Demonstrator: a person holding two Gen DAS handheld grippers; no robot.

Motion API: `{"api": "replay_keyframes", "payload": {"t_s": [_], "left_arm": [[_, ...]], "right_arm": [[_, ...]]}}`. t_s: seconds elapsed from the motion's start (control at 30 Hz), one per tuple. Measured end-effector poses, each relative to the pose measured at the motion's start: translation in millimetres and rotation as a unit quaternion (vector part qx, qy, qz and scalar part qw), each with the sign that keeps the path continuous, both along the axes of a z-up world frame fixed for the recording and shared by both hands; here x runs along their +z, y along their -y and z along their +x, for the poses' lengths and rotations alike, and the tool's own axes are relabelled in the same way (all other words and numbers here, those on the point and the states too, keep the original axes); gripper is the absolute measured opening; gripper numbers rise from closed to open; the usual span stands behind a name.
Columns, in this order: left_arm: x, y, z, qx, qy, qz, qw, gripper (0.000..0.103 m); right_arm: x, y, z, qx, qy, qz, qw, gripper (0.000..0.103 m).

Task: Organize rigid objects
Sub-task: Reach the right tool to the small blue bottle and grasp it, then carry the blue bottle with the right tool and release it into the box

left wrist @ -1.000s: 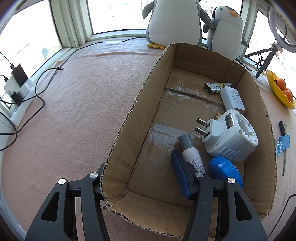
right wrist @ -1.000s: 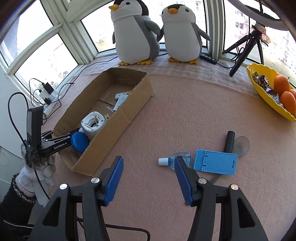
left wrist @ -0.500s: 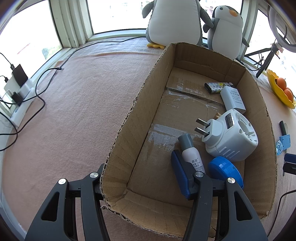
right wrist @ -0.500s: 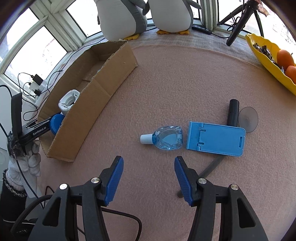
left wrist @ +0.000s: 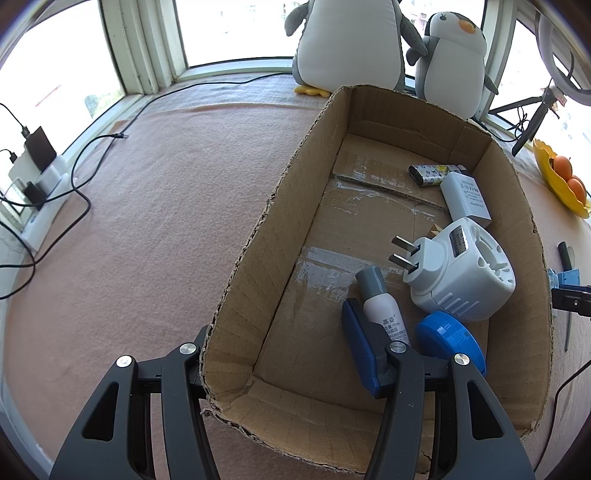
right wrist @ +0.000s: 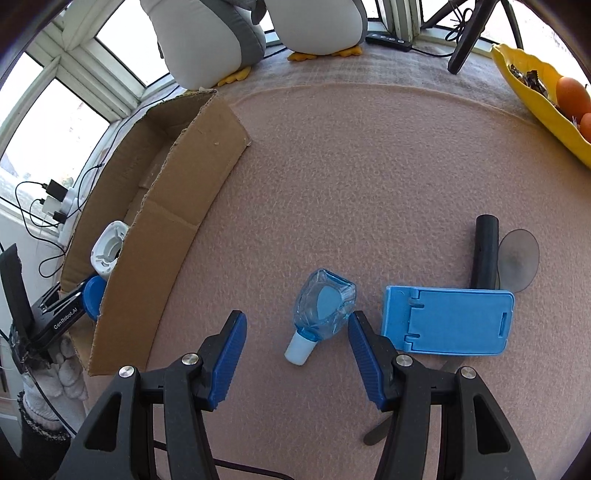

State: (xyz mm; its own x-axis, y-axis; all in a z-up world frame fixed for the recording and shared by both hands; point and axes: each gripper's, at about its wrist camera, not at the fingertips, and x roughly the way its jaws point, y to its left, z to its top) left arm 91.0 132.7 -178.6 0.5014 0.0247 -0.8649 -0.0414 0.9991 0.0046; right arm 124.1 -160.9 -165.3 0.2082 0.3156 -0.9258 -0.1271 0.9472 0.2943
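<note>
"GenRobot.AI" stands in white on the left gripper (right wrist: 62,317); the white tube (left wrist: 384,314) in the box bears Chinese characters and "10ml"; other labels are illegible

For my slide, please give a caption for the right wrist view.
Open right tongs straddle a blue bottle beside a phone stand.

Bright bay windows (left wrist: 229,29) surround pink felt surface (left wrist: 147,221).

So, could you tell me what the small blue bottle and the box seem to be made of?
Small blue bottle: clear blue-tinted plastic, glossy, judging by its highlights and see-through body; white matte cap. Box: brown corrugated cardboard, matte, with ragged torn edges and shiny tape strips inside.
</note>
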Motion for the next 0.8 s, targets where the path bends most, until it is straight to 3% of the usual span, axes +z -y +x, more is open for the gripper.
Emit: {"api": "replay_keyframes", "payload": {"t_s": [0.2,0.37,0.63,0.8], "left_arm": [[0.0,0.1,0.0,0.0,0.0,0.0,1.0,0.057],[-0.2,-0.5,-0.1,0.0,0.001,-0.001,1.0,0.057],[0.0,-1.6,-0.4,0.001,0.001,-0.002,1.0,0.057],[-0.1,-2.3,-0.4,0.001,0.001,-0.001,1.0,0.057]], "right_arm": [[-0.6,-18.7,6.0,0.018,0.007,-0.06,0.998,0.05],[-1.3,-28.3,4.8,0.043,0.019,-0.118,0.992,0.029],[6.4,-23.0,6.1,0.031,0.018,-0.081,0.996,0.028],[37.2,-37.3,5.4,0.037,0.058,-0.05,0.996,0.028]]}}
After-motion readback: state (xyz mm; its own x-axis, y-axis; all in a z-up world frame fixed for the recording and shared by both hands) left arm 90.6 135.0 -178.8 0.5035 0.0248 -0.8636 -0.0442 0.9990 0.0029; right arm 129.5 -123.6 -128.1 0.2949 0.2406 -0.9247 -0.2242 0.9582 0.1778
